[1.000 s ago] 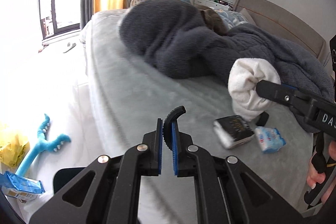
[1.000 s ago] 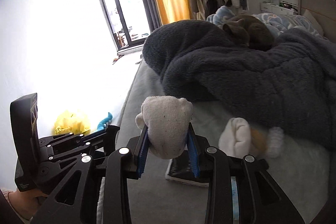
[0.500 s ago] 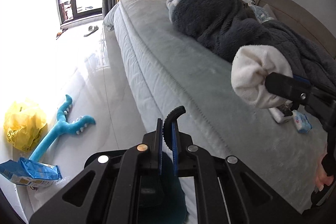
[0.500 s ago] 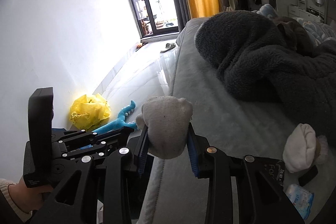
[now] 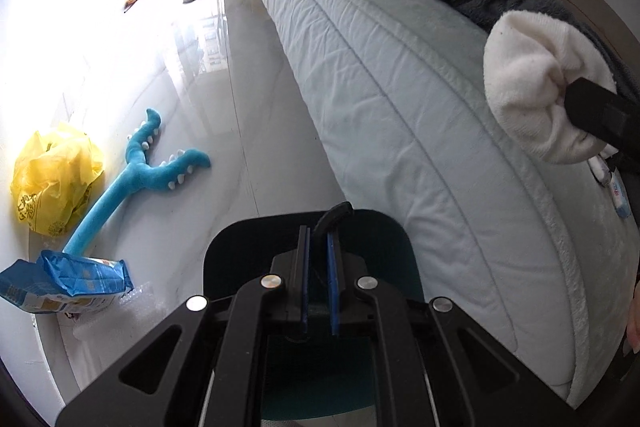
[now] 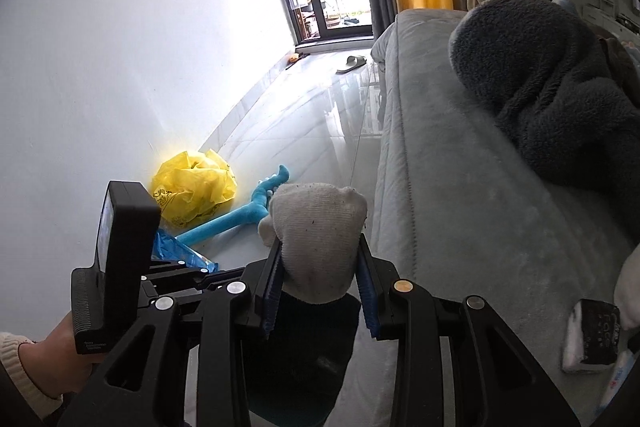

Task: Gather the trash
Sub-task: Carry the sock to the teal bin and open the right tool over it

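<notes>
My right gripper [image 6: 320,287] is shut on a balled white sock [image 6: 318,239], held over the bed's edge; the sock also shows at the right of the left wrist view [image 5: 540,87]. My left gripper [image 5: 319,247] is shut on the black handle [image 5: 334,217] of a dark teal bin [image 5: 384,251], which hangs below it beside the bed. The bin's dark opening shows under the sock in the right wrist view [image 6: 304,347]. A crumpled yellow plastic bag [image 5: 52,175] and a blue snack wrapper [image 5: 68,281] lie on the floor by the wall.
A grey bed [image 5: 400,87] with a dark fleece blanket [image 6: 552,95] fills the right side. A blue plush toy [image 5: 140,179] lies on the glossy floor. A dark tissue pack [image 6: 592,335] and a light-blue packet [image 5: 620,199] sit on the bed. A slipper [image 6: 352,63] lies near the window.
Both grippers have swung left, away from the bed top towards the floor. The sock has come over the bin, which the left gripper still holds.
</notes>
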